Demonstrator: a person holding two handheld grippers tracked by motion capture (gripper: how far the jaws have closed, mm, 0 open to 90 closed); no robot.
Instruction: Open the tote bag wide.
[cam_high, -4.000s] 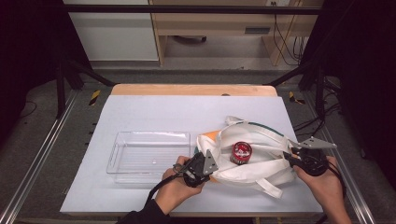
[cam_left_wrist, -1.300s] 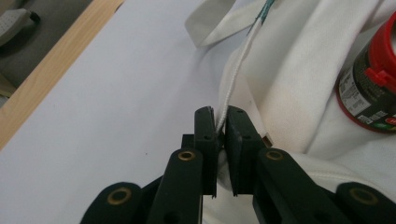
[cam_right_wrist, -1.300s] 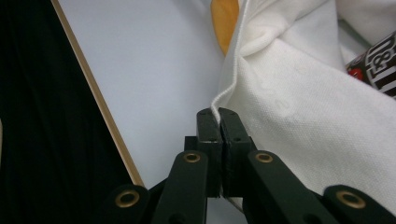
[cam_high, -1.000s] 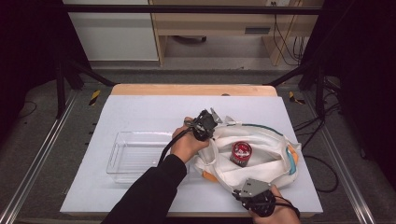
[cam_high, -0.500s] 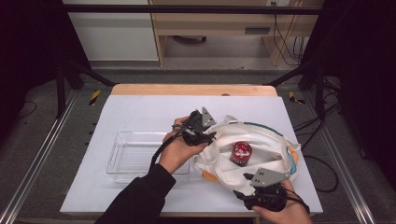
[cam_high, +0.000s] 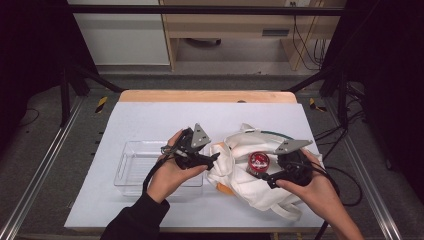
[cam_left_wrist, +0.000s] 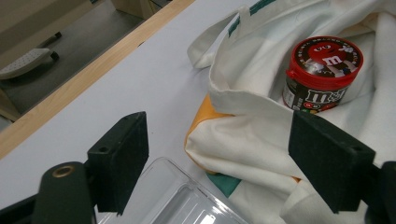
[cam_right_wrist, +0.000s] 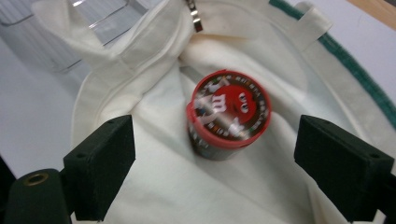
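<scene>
Two tools (cam_high: 216, 159) (cam_high: 266, 178) open; candy tub (cam_left_wrist: 322, 74) logo legible

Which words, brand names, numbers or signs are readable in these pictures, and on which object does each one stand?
"m" in white on the red lid of the candy tub, which stands in the white cloth bag: the brand's letter, seen upside down.
"m" in white letters on the tub's dark side: part of the brand name, cut off by the bag's edge.
Small white label on the tub's side: too small to read.
Lid in the right gripper view: blurred, only "m" shows.
</scene>
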